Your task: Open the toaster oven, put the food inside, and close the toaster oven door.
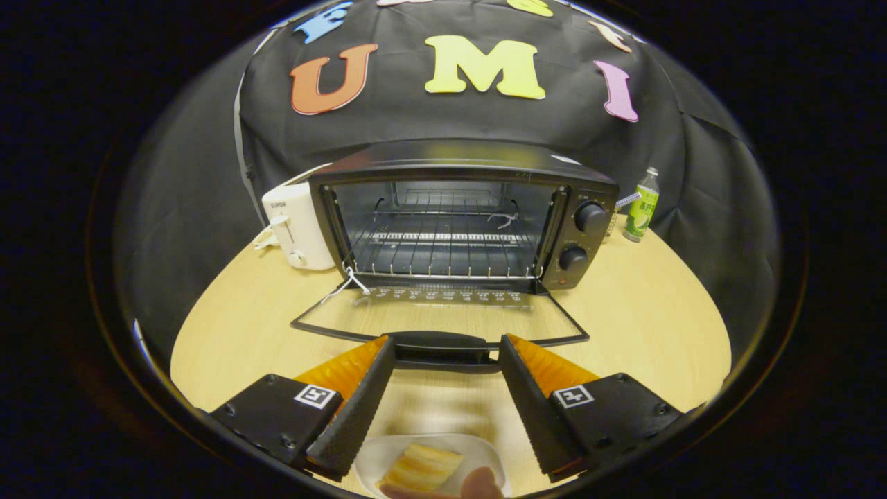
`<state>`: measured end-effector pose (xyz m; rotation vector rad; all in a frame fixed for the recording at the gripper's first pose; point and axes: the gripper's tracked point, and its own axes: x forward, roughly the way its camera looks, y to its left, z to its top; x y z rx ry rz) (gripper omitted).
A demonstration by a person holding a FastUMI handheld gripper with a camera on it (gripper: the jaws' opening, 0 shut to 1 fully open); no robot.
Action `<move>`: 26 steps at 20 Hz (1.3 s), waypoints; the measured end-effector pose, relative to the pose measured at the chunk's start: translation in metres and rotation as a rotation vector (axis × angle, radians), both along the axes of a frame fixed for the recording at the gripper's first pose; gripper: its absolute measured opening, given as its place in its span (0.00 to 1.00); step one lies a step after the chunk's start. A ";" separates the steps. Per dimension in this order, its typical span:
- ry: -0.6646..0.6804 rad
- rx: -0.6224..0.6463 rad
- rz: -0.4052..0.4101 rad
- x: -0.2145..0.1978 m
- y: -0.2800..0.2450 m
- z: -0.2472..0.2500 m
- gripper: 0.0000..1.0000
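1. Gripper view, landmark = toaster oven (461,208): it sits on the bench (644,312) w/ its door (440,319) dropped fully open, lying flat toward the camera. Door handle (443,343) is at the door's near edge, right at the fingertips. Wire rack (443,239) inside the oven is bare, so opening looks done and loading is not yet done.
2. Gripper (447,360): jaws released, spread wide, nothing between them. The handle spans the gap at the tips; can't tell if the tips touch it.
3. Food (419,468): pale yellow layered slices on a white plate (378,454), on the near side of the oven door, back between the fingers near their base. A rounder reddish piece (483,482) sits beside the slices; blurred, can't tell what it is.
4. Handling, my guess: slices look light, soft, prob. crumbly or flaky, so squeeze gently. Take them across the short width at mid-length, jaws low near the plate so the layers stay stacked. The plate is glossy and may slide if nudged.
5. Also near the oven: white toaster (298,225) just beside its left wall, green bottle (641,204) off its right side past the two knobs (589,218), a white string tag (353,281) at the door's left hinge.
6. Door later: stiff glass in a metal frame, hinged at the oven; lift from under the handle, approx mid-span.
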<state>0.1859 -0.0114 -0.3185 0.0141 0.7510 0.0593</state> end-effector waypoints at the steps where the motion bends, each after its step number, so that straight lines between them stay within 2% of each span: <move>1: 0.010 0.008 -0.002 0.000 0.000 -0.003 0.99; 7: 0.058 0.026 -0.006 -0.007 -0.004 -0.021 0.98; 14: 0.002 0.019 0.011 -0.023 -0.005 -0.003 0.99; 22: -0.223 0.009 0.046 -0.081 -0.017 0.063 0.99; 26: -0.255 0.020 0.036 -0.119 -0.018 0.058 0.99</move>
